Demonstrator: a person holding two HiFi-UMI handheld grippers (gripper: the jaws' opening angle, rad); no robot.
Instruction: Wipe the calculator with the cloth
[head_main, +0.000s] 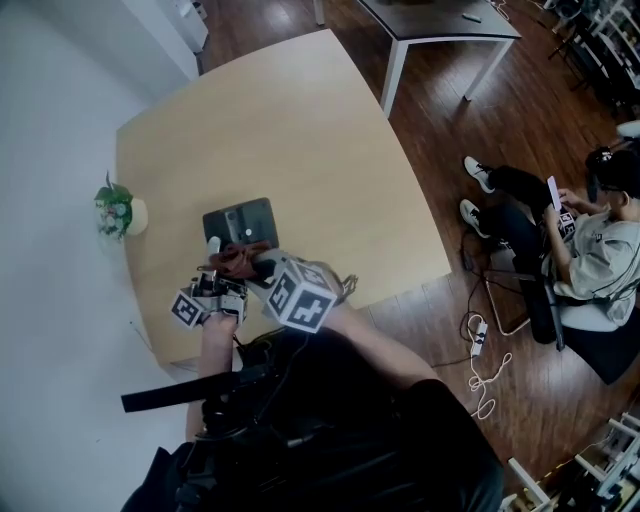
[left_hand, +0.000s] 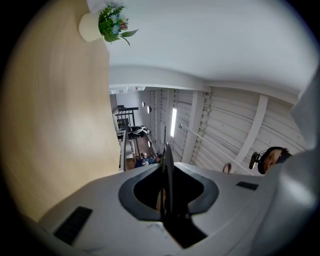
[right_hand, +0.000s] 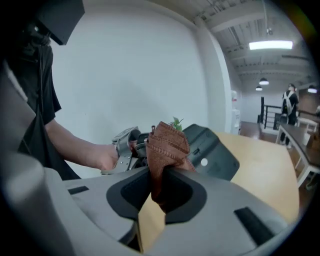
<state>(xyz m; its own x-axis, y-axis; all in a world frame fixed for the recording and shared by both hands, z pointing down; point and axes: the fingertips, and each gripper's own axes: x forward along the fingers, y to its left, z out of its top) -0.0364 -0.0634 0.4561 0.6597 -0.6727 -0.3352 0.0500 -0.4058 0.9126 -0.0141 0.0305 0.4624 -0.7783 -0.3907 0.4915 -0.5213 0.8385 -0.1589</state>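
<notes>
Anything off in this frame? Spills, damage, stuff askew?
Nothing stands out. The calculator is clamped by its edge in the left hand-held gripper, the brown cloth is bunched in the right hand-held gripper, and the potted plant stands upright. No spill or damage shows.

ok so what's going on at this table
A person at a light wooden table works with a hand-held gripper in each hand. The left hand-held gripper is clamped on a thin dark slab seen edge-on, apparently the calculator. The right hand-held gripper is shut on a bunched brown cloth, held at the calculator's near end. Whether cloth and calculator touch isn't clear, so wiping may be just starting.
</notes>
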